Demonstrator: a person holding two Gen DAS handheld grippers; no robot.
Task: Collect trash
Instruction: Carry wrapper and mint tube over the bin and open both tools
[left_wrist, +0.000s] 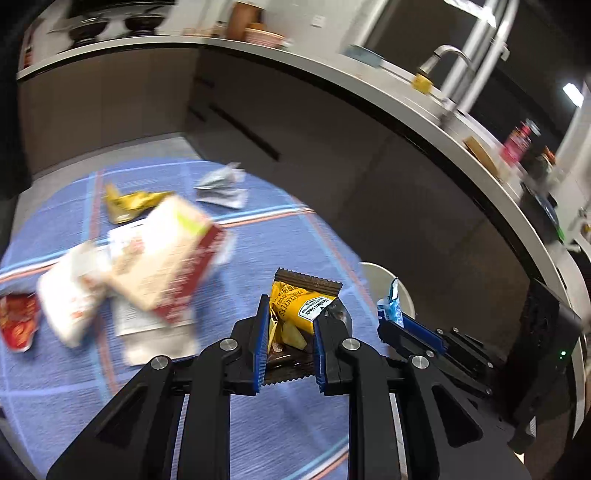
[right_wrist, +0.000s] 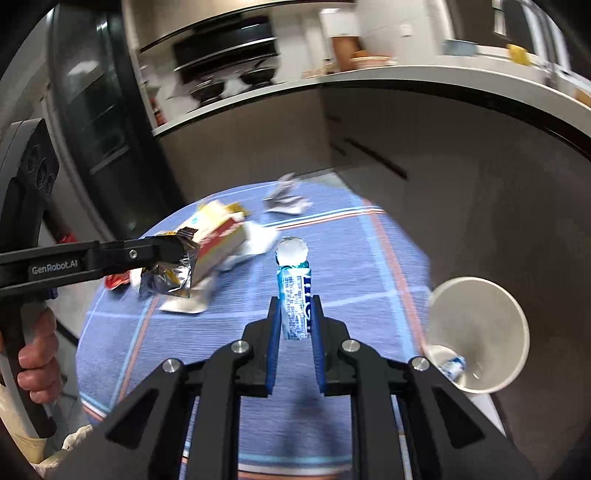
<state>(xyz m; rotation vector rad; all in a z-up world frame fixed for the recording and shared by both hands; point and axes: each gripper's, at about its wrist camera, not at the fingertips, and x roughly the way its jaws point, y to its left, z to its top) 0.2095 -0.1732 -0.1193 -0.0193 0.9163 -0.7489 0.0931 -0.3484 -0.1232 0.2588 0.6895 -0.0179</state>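
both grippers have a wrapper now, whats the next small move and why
Probably carry the right gripper toward the white paper cup and let go over its mouth. Its fingers clamp a blue wrapper, the cup lies close on its right with a similar blue scrap already inside, and the left gripper holds a yellow cracker packet that could follow.

The blue rug (right_wrist: 332, 236) has bare room in the middle and lower part of the right wrist view. A heap of boxes and wrappers (left_wrist: 147, 266) fills the left of the left wrist view. A white cup (right_wrist: 480, 332) sits low on the right. Grey cupboards (left_wrist: 369, 177) block the upper right.
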